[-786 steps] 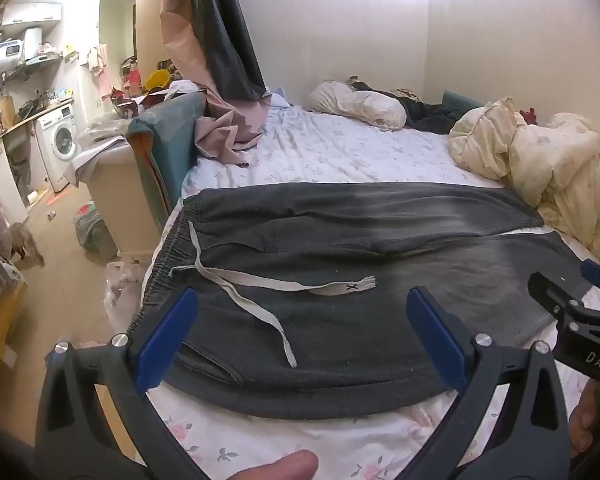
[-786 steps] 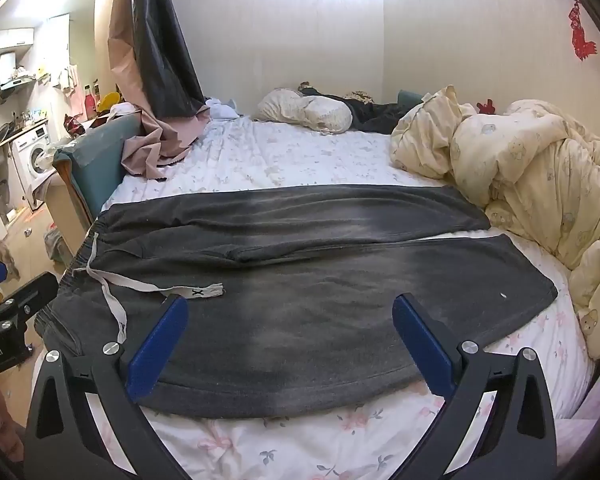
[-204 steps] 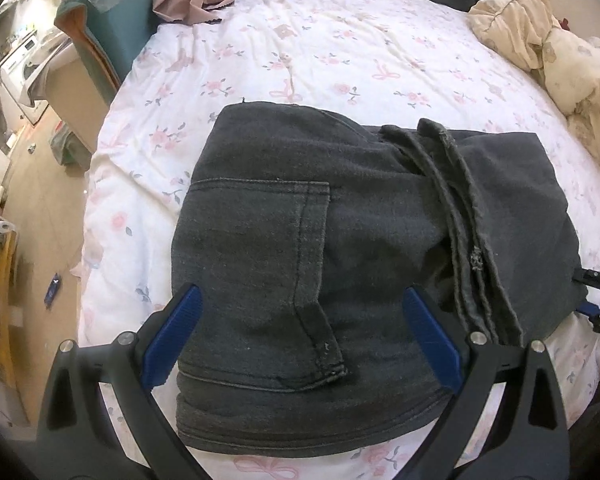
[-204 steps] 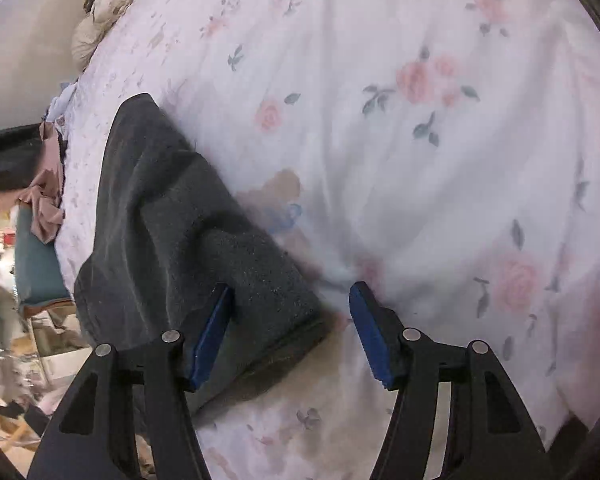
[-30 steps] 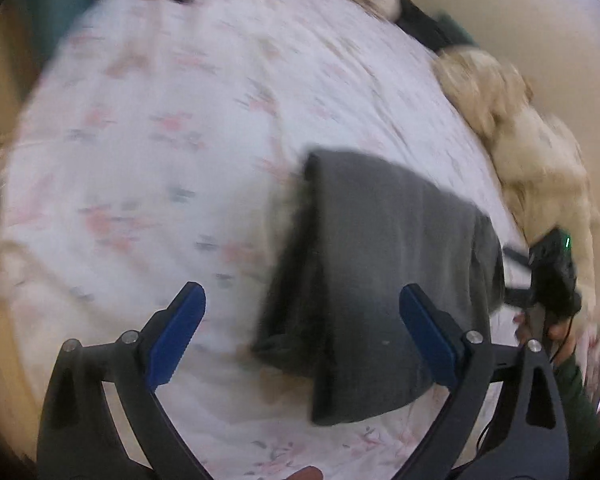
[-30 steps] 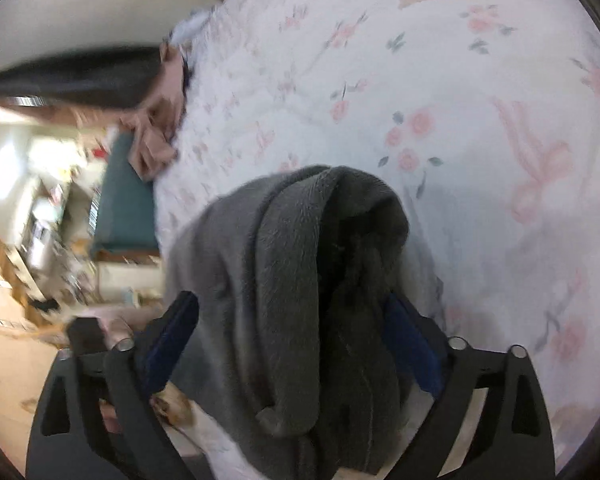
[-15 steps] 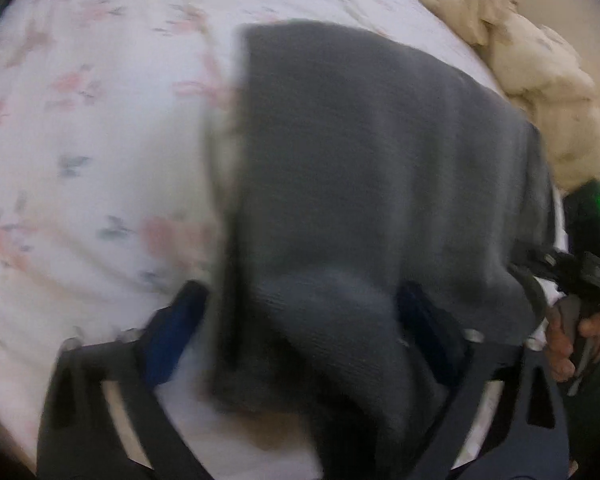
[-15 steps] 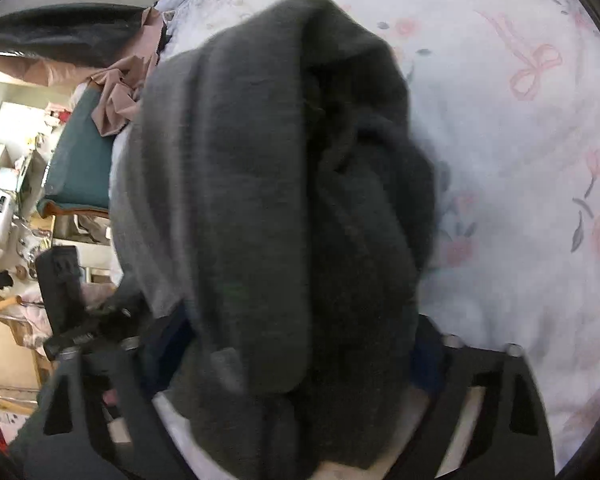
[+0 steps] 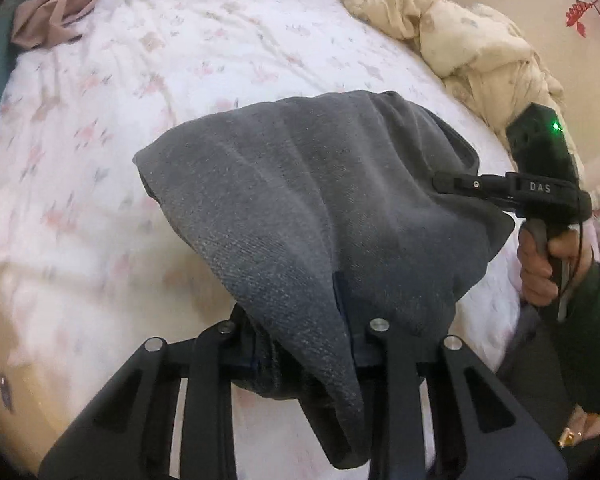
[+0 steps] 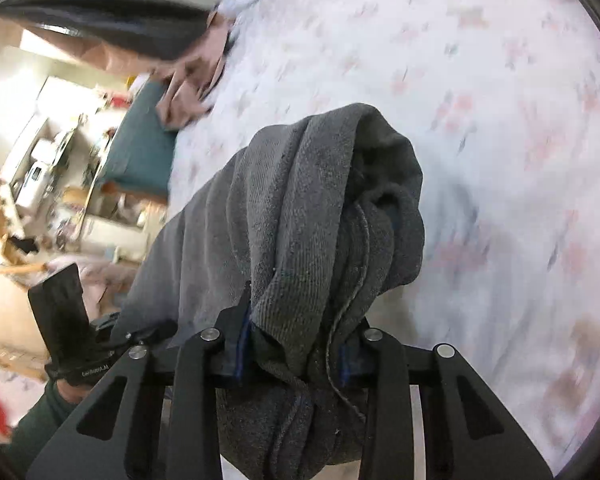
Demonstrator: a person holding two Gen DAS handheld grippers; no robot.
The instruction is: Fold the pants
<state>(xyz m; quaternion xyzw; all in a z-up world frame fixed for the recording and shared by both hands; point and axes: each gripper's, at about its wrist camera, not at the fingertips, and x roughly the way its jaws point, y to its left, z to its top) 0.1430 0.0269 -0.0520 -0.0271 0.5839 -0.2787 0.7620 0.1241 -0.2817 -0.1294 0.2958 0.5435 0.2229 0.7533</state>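
Observation:
The dark grey pants (image 9: 320, 200) are a folded bundle held up above the bed between my two grippers. My left gripper (image 9: 304, 344) is shut on one end of the bundle, and cloth drapes over its fingers. My right gripper (image 10: 292, 352) is shut on the other end of the pants (image 10: 300, 208), whose folded layers bulge over the jaws. The right gripper also shows in the left wrist view (image 9: 512, 190) at the bundle's right edge. The left gripper shows in the right wrist view (image 10: 76, 320) at the lower left.
The bed (image 9: 180, 60) with its white floral sheet lies beneath. A cream duvet (image 9: 460, 40) is heaped at the right, and pink cloth (image 9: 48, 20) lies at the far left corner. A teal headboard (image 10: 140, 152) and a cluttered kitchen area lie beyond the bed's edge.
Both grippers have closed on the ends of the folded pants and lifted the bundle off the sheet. A second ago the jaws stood open around it.

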